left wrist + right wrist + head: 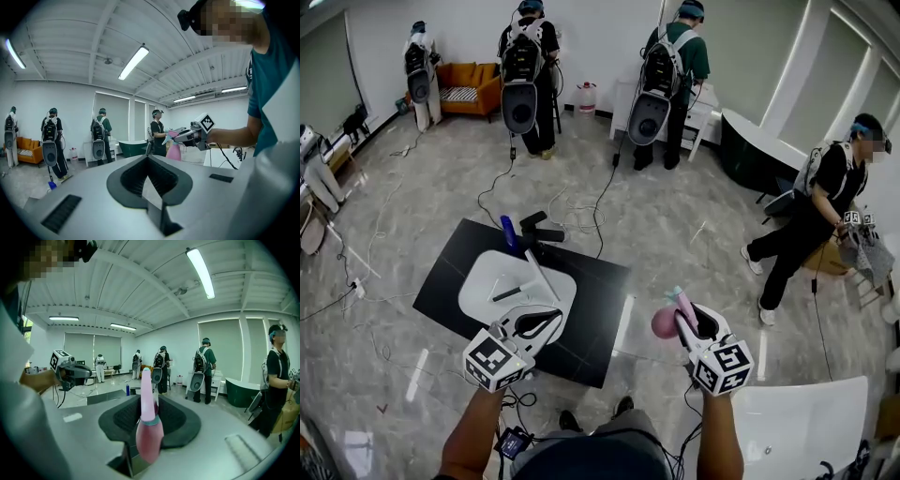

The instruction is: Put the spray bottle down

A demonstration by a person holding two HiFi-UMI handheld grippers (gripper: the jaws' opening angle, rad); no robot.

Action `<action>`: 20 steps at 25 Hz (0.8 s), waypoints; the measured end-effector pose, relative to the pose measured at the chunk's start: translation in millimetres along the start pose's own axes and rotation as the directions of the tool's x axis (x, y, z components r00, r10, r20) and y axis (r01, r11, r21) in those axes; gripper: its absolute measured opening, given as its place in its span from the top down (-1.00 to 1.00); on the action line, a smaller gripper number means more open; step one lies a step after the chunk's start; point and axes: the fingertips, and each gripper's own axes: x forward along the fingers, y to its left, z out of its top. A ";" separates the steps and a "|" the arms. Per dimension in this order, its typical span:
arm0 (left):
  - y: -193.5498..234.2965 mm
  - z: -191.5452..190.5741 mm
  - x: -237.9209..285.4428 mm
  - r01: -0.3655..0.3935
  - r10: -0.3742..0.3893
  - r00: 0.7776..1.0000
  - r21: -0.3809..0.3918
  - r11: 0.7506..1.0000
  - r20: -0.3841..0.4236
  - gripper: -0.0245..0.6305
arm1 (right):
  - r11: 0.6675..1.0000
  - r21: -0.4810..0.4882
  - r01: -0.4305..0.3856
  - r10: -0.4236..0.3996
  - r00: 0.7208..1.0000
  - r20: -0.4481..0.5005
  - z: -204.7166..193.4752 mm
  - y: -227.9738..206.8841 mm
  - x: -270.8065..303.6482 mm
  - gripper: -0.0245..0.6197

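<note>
The right gripper [686, 323] is clamped on the spray bottle [667, 322]. The bottle is held in the air at lower right of the head view and rests on no surface. The right gripper view confirms the grip: the pink bottle [149, 427] stands between the two black pads. Judgement: the clamp is maintained because the bottle has not yet reached a resting place.

The left gripper [546, 323] has its jaws brought together at the tips, with nothing between them. In the head view it overlaps the near edge of the white tray [483, 281] on the black mat [600, 291]. Judgement: it is idle and kept clear of the loaded gripper.

The head view alone shows the tray and mat from above, as a possible set-down area. The left gripper view alone shows the bottle side-on, at centre right, its body hanging below the right gripper. The right gripper view alone shows pad contact on the bottle.
</note>
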 end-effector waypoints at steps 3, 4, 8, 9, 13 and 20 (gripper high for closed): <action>20.3 -8.0 9.6 -0.016 0.016 1.000 -0.009 1.000 -0.015 0.92 | 1.000 -0.008 -0.027 0.027 1.000 0.003 -0.2 -10.8 33.6 0.54; 27.2 -11.3 13.2 -0.024 0.024 0.999 -0.012 1.000 -0.021 0.92 | 0.999 -0.006 -0.039 0.039 0.999 0.006 -2.1 -14.8 45.8 0.54; 48.8 -24.1 26.1 -0.068 0.067 0.997 -0.033 0.997 -0.039 0.92 | 0.995 -0.008 -0.097 0.097 0.995 0.003 -11.7 -29.8 93.6 0.54; 54.7 -27.3 30.6 -0.079 0.078 0.996 -0.036 0.996 -0.044 0.92 | 0.994 -0.012 -0.110 0.110 0.994 0.002 -13.0 -34.2 105.1 0.54; 78.9 -37.7 49.3 -0.124 0.121 0.991 -0.061 0.990 -0.052 0.92 | 0.987 -0.027 -0.157 0.157 0.988 -0.010 -20.8 -50.9 148.1 0.54; 108.1 -63.0 71.9 -0.176 0.168 0.983 -0.110 0.978 -0.080 0.92 | 0.974 -0.045 -0.222 0.221 0.975 -0.040 -43.7 -70.2 216.3 0.54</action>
